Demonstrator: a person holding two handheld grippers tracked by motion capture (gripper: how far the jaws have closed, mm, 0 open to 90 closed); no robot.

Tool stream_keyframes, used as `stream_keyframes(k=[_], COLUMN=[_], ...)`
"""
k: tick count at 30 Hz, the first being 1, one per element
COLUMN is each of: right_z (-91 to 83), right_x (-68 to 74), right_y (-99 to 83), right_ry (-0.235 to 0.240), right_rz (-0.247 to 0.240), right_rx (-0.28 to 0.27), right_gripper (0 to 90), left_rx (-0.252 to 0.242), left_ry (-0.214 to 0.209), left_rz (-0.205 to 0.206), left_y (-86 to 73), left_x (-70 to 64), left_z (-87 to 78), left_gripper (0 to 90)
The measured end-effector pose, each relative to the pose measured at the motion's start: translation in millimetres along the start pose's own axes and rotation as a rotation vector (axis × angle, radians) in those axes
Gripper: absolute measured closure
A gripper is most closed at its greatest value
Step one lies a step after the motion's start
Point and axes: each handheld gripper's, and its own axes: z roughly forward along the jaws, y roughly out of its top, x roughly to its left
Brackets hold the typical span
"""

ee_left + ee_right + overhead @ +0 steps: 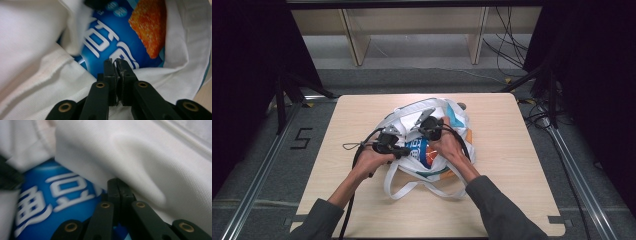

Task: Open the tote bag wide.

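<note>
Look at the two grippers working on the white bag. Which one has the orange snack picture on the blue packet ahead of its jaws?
The left gripper: beyond its closed jaws the blue packet shows an orange square. The right gripper faces white lettering and the white bag.

Large white Chinese characters printed on the blue snack packet (110, 42), blurred and not legible, a black figure "5" (302, 138) marked on the floor left of the surface (522, 165)
</note>
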Motion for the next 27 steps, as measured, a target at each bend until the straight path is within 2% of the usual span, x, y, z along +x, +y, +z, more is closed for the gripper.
stream_keyframes(k=[1, 2, 3, 4, 5, 6, 7, 8, 9, 10, 11, 12, 13, 14, 15, 16, 17, 18, 19, 20, 21, 22, 23, 24, 25, 27], right_z=[0.0, 7.9, 11.2, 15.9, 15.9, 25.4, 30.8, 36.9, 40.5, 44.3, 48.3, 51.4, 54.1, 56.1, 55.3, 55.3, 46.3, 41.1, 41.1, 34.0, 14.1, 7.5, 7.5, -1.8, -18.8, -31.7], right_x=[0.0, -11.9, -17.5, -25.7, -25.7, -42.4, -49.0, -54.8, -57.5, -60.6, -62.7, -63.3, -63.8, -64.8, -66.8, -66.8, -68.4, -69.3, -69.3, -69.3, -73.4, -74.8, -74.8, -75.6, -74.7, -75.2], right_y=[0.0, 9.3, 11.9, 14.8, 14.8, 18.5, 18.9, 19.3, 20.6, 21.5, 21.2, 20.4, 19.5, 18.5, 18.0, 18.0, 16.9, 16.2, 16.2, 15.5, 11.9, 9.8, 9.8, 6.1, -1.5, -12.4], right_ry=[0.000, 0.000, 0.002, -0.011, -0.011, -0.070, -0.064, -0.049, -0.057, -0.061, -0.068, -0.072, -0.068, -0.058, -0.058, -0.058, -0.030, -0.018, -0.018, 0.011, 0.037, 0.037, 0.037, 0.045, 0.036, 0.015], right_rz=[0.000, 0.031, 0.046, 0.060, 0.060, 0.101, 0.144, 0.160, 0.182, 0.177, 0.183, 0.198, 0.200, 0.196, 0.186, 0.186, 0.194, 0.208, 0.208, 0.249, 0.247, 0.235, 0.235, 0.218, 0.203, 0.185], right_rx=[0.000, 0.023, 0.029, 0.037, 0.037, 0.083, 0.107, 0.125, 0.135, 0.146, 0.161, 0.175, 0.191, 0.209, 0.219, 0.219, 0.190, 0.167, 0.167, 0.132, 0.080, 0.057, 0.057, 0.036, 0.041, 0.039], right_gripper=[90.0, 90.0, 90.0, 90.0, 90.0, 90.0, 90.0, 90.0, 90.0, 90.0, 90.0, 90.0, 90.0, 90.0, 90.0, 90.0, 90.0, 90.0, 90.0, 90.0, 88.6, 88.6, 88.6, 88.6, 88.7, 88.8], left_rx=[-0.003, 0.004, 0.020, 0.038, 0.038, 0.058, 0.033, 0.040, 0.035, 0.039, 0.029, 0.032, 0.032, 0.039, 0.039, 0.017, -0.022, -0.029, -0.029, -0.061, -0.078, -0.078, -0.077, -0.084, -0.102, -0.085], left_ry=[0.000, 0.000, -0.004, -0.044, -0.044, -0.028, -0.022, -0.031, -0.044, -0.048, -0.040, -0.034, -0.034, -0.025, -0.025, -0.027, -0.023, -0.015, -0.015, 0.007, 0.023, 0.023, 0.032, 0.051, 0.083, 0.101], left_rz=[0.002, 0.029, 0.029, 0.012, 0.012, 0.060, 0.024, 0.047, 0.016, 0.024, 0.004, 0.022, 0.022, 0.045, 0.045, 0.036, 0.011, 0.025, 0.025, 0.009, -0.001, -0.001, 0.006, 0.005, -0.005, -0.028], left_y=[-2.7, -5.8, -12.1, -17.1, -17.1, -28.1, -31.1, -30.0, -28.9, -27.7, -28.2, -27.7, -27.7, -24.6, -24.6, -21.7, -16.8, -12.3, -12.3, -3.9, 6.3, 6.3, 13.7, 23.4, 36.1, 47.8], left_x=[-2.0, -3.2, -6.4, -9.1, -9.1, -13.9, -16.5, -13.6, -12.4, -10.4, -12.5, -14.2, -14.2, -13.9, -13.9, -12.8, -11.6, -8.5, -8.5, -5.2, -1.1, -1.1, 2.5, 6.6, 12.1, 19.1], left_z=[-0.3, -2.0, -1.9, 0.0, 0.0, 2.4, 4.0, 2.7, 3.5, 3.7, 5.4, 4.4, 4.4, 0.2, 0.2, -2.6, -7.5, -10.8, -10.8, -12.7, -13.6, -13.6, -13.4, -10.9, -3.4, 7.6], left_gripper=[85.8, 85.9, 86.1, 87.4, 89.5, 89.6, 89.6, 89.6, 89.6, 89.6, 89.6, 89.6, 89.6, 89.6, 88.6, 88.6, 85.1, 85.0, 84.7, 84.7, 84.3, 83.9, 83.9, 83.6, 83.1, 82.9])
